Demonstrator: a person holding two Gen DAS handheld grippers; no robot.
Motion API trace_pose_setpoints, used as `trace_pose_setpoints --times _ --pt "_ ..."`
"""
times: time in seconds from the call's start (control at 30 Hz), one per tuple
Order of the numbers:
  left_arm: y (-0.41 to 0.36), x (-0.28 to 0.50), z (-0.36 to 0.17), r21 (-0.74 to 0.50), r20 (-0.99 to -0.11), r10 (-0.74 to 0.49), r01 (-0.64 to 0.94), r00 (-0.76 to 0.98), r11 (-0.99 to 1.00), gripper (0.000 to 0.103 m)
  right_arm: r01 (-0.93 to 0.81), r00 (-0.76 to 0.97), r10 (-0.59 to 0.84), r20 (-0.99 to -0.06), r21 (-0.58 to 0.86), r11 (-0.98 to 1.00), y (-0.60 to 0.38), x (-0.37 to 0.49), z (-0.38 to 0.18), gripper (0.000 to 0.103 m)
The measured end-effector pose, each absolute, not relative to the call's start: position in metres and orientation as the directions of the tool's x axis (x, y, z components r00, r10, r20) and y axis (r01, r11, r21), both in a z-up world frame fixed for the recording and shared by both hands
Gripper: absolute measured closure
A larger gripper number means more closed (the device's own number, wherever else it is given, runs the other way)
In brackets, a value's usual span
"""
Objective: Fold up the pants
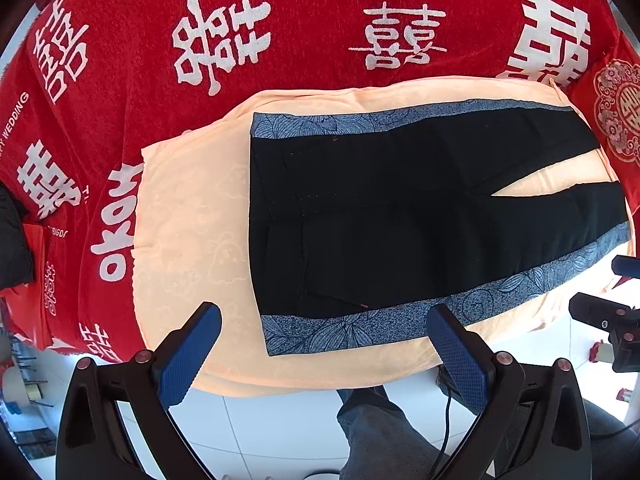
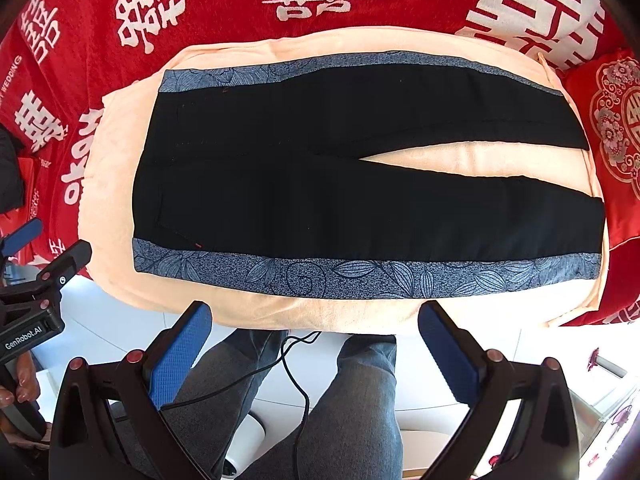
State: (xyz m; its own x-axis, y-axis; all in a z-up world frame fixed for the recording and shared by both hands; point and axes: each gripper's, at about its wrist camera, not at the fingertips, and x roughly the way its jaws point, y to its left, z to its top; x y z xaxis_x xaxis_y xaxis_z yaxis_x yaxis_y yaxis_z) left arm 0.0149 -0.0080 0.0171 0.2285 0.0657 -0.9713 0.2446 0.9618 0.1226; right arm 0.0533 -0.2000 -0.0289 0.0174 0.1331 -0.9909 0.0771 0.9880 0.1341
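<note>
Black pants (image 1: 380, 208) (image 2: 320, 184) with blue-grey leaf-patterned side stripes lie flat on a peach towel (image 1: 192, 208) (image 2: 120, 152), waistband to the left, both legs spread to the right with a gap between them. My left gripper (image 1: 324, 332) hovers open just short of the near stripe by the waistband, holding nothing. My right gripper (image 2: 316, 332) is open too, in front of the towel's near edge, below the middle of the near leg. In the right wrist view the left gripper (image 2: 32, 248) shows at the left edge.
A red cloth with white characters (image 1: 280, 20) (image 2: 224, 4) covers the surface around the towel. A red patterned cushion (image 1: 616, 120) (image 2: 616, 128) sits at the right. A person's legs in grey jeans (image 2: 352, 400) and a black cable (image 2: 292, 376) are below, over a white tiled floor.
</note>
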Motion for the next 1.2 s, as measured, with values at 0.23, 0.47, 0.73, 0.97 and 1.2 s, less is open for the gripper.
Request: trace_pose_setpoints --times 0.23,0.47,0.73,0.97,1.2 --pt "-0.011 0.013 0.019 0.153 -0.966 0.095 0.237 0.240 0.959 0.000 0.085 0.023 0.145 -0.989 0.146 0.986 -0.205 0.054 -0.030 0.000" --pt "-0.013 0.011 0.023 0.176 -0.959 0.119 0.214 0.255 0.961 0.000 0.061 0.034 0.160 -0.987 0.162 0.985 -0.203 0.057 -0.030 0.000" --pt "-0.026 0.008 0.029 0.212 -0.949 0.163 0.163 0.271 0.964 0.000 0.033 0.054 0.183 -0.982 0.185 0.982 -0.218 0.062 -0.028 0.000" --pt "-0.039 -0.004 0.031 0.228 -0.948 0.207 0.061 0.243 0.972 0.000 -0.021 0.055 0.215 -0.975 0.214 0.977 -0.238 0.068 -0.025 0.000" --pt "-0.051 -0.029 0.033 0.257 -0.946 0.260 -0.043 0.196 0.966 0.000 -0.055 -0.004 0.270 -0.963 0.270 0.961 -0.257 0.060 -0.039 0.000"
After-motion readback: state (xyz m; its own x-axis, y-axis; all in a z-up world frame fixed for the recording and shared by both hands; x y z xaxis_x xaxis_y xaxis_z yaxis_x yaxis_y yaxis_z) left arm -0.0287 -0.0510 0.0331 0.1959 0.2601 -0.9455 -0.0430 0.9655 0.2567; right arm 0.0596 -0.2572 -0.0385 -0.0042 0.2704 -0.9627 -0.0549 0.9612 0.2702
